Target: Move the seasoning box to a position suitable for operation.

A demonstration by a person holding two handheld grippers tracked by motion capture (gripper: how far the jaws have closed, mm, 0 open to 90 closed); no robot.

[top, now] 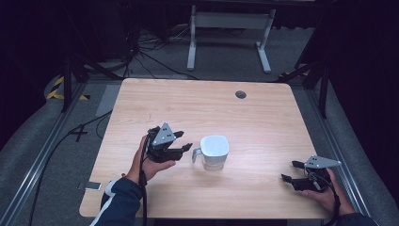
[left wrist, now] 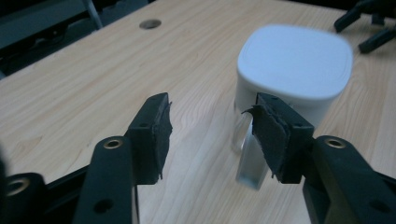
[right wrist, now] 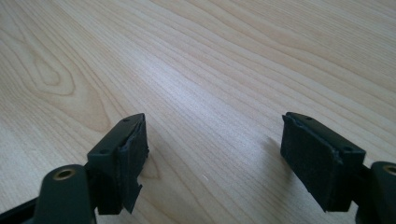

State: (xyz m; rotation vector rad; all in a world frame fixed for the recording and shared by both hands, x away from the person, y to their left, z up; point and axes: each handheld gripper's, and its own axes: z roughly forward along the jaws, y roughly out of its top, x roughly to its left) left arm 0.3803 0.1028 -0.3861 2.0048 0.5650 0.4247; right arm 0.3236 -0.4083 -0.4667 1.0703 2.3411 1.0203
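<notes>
**Grippers flanking jug, both spread**

While sitting mid-front on the wooden table (top: pixel 141 103), a lidded white jug (top: pixel 214 151) is pointing its clear handle (left wrist: pixel 250 158) at the left gripper (top: pixel 186 142), jaws spread w/ handle just beside. Right gripper (top: pixel 288 171), also spread, is hovering well apart near table's edge.

The high view looks forward and down over the whole wooden table (top: pixel 263 117), floor beyond at the top. The left gripper view sits low and close, facing the white-lidded jug (left wrist: pixel 294 70) at its upper right, which also stands centre frame in the high view. The right gripper view skims bare tabletop, very near.
</notes>
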